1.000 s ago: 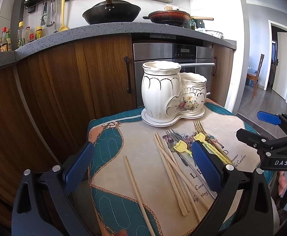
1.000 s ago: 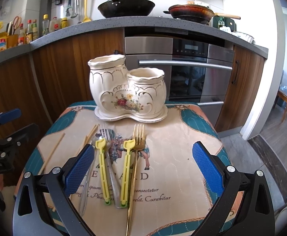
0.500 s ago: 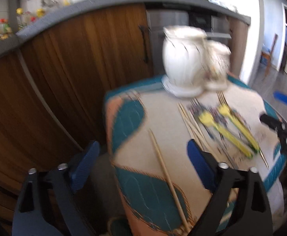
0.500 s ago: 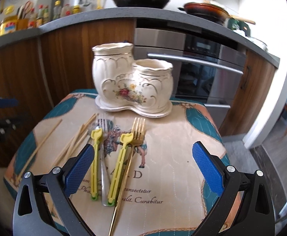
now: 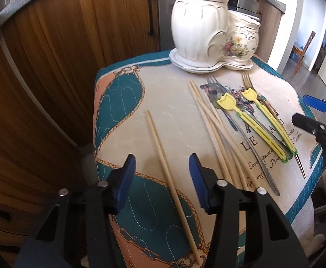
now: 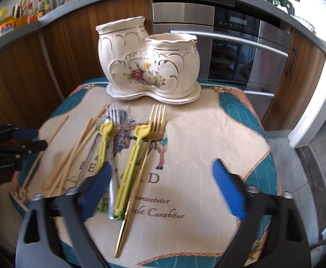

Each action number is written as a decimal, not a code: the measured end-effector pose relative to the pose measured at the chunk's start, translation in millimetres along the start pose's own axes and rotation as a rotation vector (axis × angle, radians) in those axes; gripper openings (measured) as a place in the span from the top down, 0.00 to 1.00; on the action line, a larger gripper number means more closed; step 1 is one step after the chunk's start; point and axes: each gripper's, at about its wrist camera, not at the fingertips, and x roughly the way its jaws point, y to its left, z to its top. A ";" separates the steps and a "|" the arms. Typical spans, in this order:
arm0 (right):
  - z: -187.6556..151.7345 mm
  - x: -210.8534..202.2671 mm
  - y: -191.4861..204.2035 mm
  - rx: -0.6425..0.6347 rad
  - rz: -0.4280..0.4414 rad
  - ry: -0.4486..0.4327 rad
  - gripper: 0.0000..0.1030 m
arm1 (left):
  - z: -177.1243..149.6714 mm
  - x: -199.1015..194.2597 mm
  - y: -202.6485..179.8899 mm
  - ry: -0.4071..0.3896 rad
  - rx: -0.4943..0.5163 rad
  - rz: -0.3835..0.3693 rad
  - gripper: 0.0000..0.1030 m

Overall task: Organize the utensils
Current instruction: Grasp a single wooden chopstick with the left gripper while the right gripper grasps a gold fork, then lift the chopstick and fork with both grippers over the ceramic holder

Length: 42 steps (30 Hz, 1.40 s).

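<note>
We bring the left gripper (image 5: 161, 174) down over the lone chopstick (image 5: 169, 174), which lies apart from the other chopsticks (image 5: 216, 138) on the cloth-covered surface (image 5: 174, 102). Its jaws are closing with the stick between them, not yet pressing on it. The right gripper (image 6: 160, 183) hangs over the gold fork (image 6: 150, 143) and the yellow picks (image 6: 129, 167); its jaws are also closing, with nothing gripped. The white ceramic holder (image 6: 149, 60) stands empty at the far edge.

Handling notes:
- The chopstick is light, stiff and thin, so it likely rolls or pivots. We grip it near mid-length, jaws square across it.
- The forks are smooth metal lying flat; we take them by the handle.
- The holder is fragile; we lower utensils in gently.
</note>
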 end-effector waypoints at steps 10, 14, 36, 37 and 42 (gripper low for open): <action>10.7 25.6 9.9 -0.013 0.020 0.096 0.68 | -2.6 11.4 6.6 0.030 -0.012 -0.013 0.77; 14.1 37.6 6.0 0.027 0.046 0.130 0.74 | -1.1 12.7 8.4 0.034 -0.019 -0.016 0.80; 15.9 26.9 4.8 0.068 0.117 0.077 0.94 | 13.0 19.5 10.1 0.043 -0.044 -0.048 0.95; 16.3 21.6 4.0 0.069 0.124 0.057 0.94 | 11.9 18.1 10.0 0.040 -0.044 -0.053 0.95; 19.9 -3.7 2.5 0.062 0.144 -0.030 0.94 | 16.1 4.6 5.6 -0.007 -0.031 -0.063 0.95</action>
